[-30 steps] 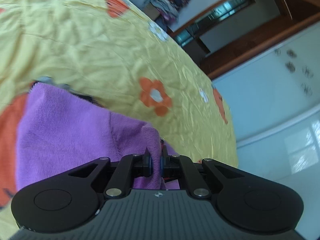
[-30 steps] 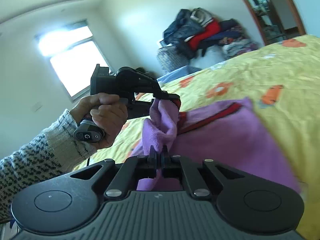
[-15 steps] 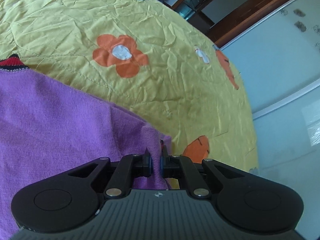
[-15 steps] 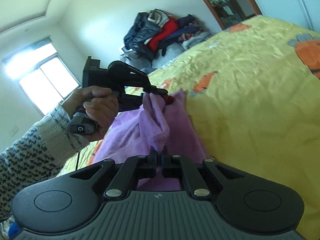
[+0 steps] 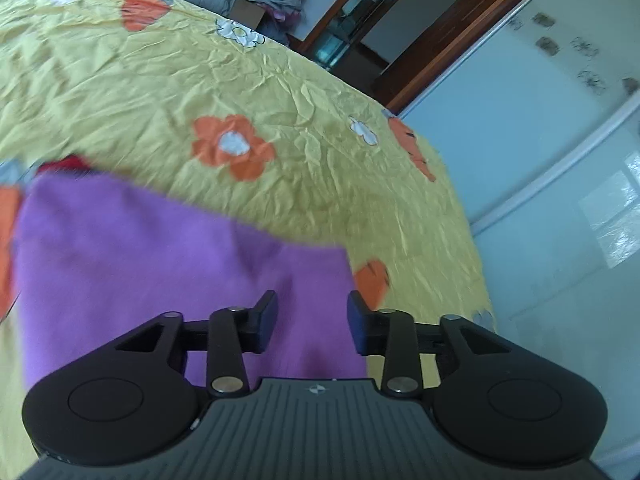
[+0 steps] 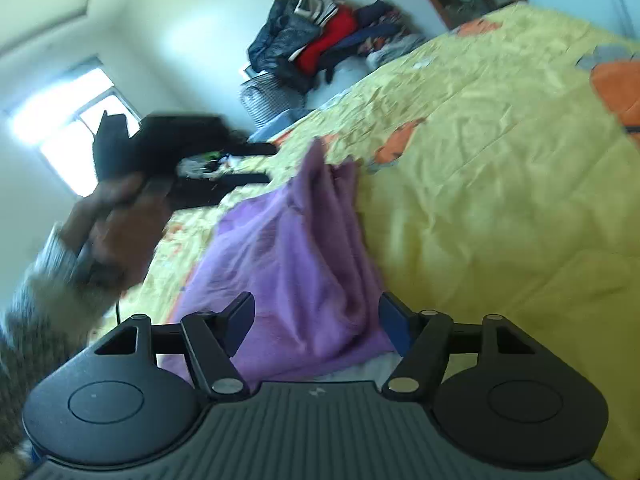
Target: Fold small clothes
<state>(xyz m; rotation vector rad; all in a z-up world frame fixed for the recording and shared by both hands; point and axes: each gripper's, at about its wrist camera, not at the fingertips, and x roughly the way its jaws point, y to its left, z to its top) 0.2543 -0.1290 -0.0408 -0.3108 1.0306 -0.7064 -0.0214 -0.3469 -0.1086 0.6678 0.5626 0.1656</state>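
A small purple knit garment [image 5: 160,256] lies on the yellow flowered bedspread [image 5: 280,92]; a red trim [image 5: 66,163] shows at its far edge. My left gripper [image 5: 312,322] is open and empty just above the garment's near corner. In the right wrist view the same garment [image 6: 296,264] lies bunched with upright folds. My right gripper [image 6: 318,326] is open and empty, its jaws either side of the cloth's near edge. The left gripper [image 6: 240,166] shows blurred there, held in a hand beyond the garment.
A pile of clothes [image 6: 320,40] sits against the far wall past the bed. A wooden door frame [image 5: 452,44] and a pale wardrobe [image 5: 560,128] stand to the right of the bed. The bed's edge [image 5: 472,248] runs close on the right.
Both grippers have opened and let go of the purple garment. It has dropped onto the bedspread. The left gripper has pulled back from it.
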